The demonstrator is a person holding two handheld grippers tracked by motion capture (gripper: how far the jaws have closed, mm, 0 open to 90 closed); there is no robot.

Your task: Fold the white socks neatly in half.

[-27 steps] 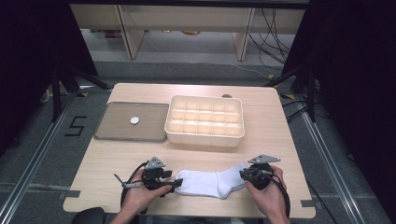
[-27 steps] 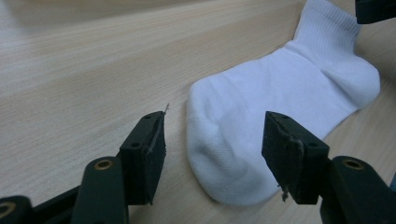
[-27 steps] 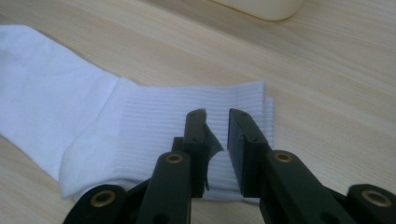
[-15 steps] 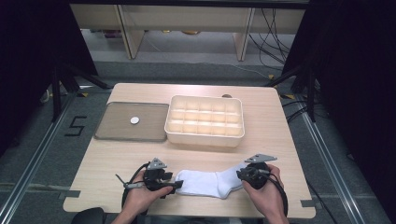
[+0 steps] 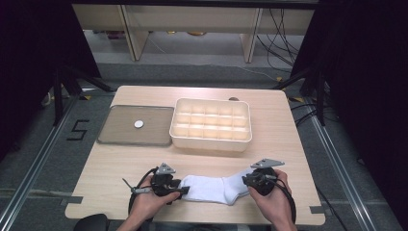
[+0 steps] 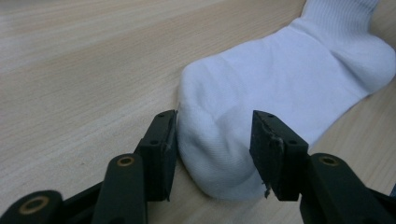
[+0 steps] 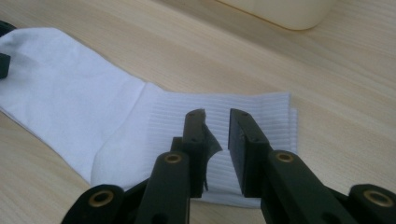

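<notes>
White sock (image 5: 211,188) lying flat at the table's (image 5: 288,144) six o'clock edge

Soft, light, floppy: left gripper (image 6: 214,140) straddles the toe, jaws spread; right gripper (image 7: 215,140), narrowly parted over the ribbed cuff, best hold.

this looks like a lab set up for recording. a small wooden bench (image 5: 288,139) stands alone on a grey floor (image 5: 48,159) with tape marks and a taped number five (image 5: 77,130). black curtains (image 5: 365,96) close off both sides, with dark stands (image 5: 62,86) at their feet. loose cables (image 5: 284,29) trail across the floor behind, under plain pale shelving (image 5: 192,19). metal rails (image 5: 332,144) run along the floor beside the bench.
</notes>
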